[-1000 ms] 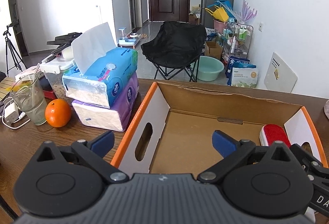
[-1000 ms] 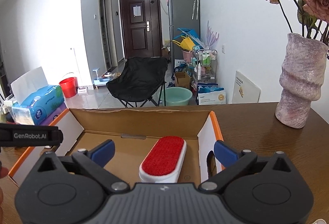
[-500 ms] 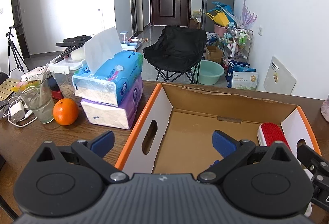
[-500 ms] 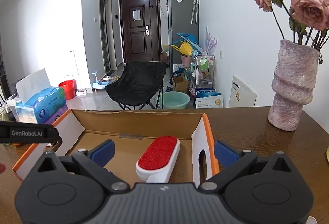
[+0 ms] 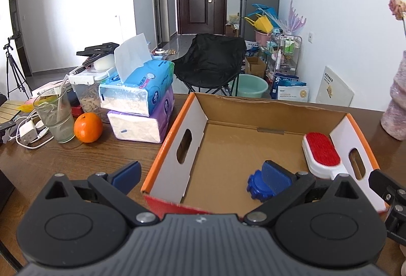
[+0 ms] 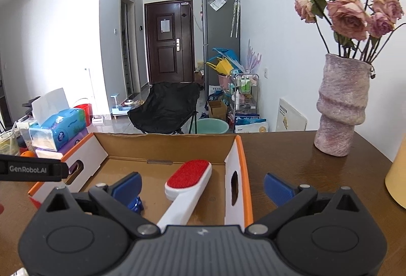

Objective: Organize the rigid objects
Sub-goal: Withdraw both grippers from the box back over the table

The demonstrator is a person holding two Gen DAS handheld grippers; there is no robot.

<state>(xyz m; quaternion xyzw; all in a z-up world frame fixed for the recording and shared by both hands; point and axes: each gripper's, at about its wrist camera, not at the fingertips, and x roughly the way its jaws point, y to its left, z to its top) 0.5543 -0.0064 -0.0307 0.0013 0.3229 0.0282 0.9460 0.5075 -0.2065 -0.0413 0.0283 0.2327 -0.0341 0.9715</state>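
My left gripper (image 5: pixel 200 174) and right gripper (image 6: pixel 201 184) hover wide open, empty, over the orange-rimmed cardboard box (image 5: pixel 276 105) (red-bristled white plastic brush (image 6: pixel 189 181) inside, along its right wall); descending carelessly could snag that wall.

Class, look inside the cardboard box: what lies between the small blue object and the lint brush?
Only bare box floor separates the small blue object from the lint brush; the left wrist view shows it.

"GenRobot.AI" stands in white letters on the black body of the left gripper (image 6: pixel 30 170), seen at the left edge of the right wrist view. Print on the tissue packs (image 5: pixel 137 88) and the floor bags is too small to read.
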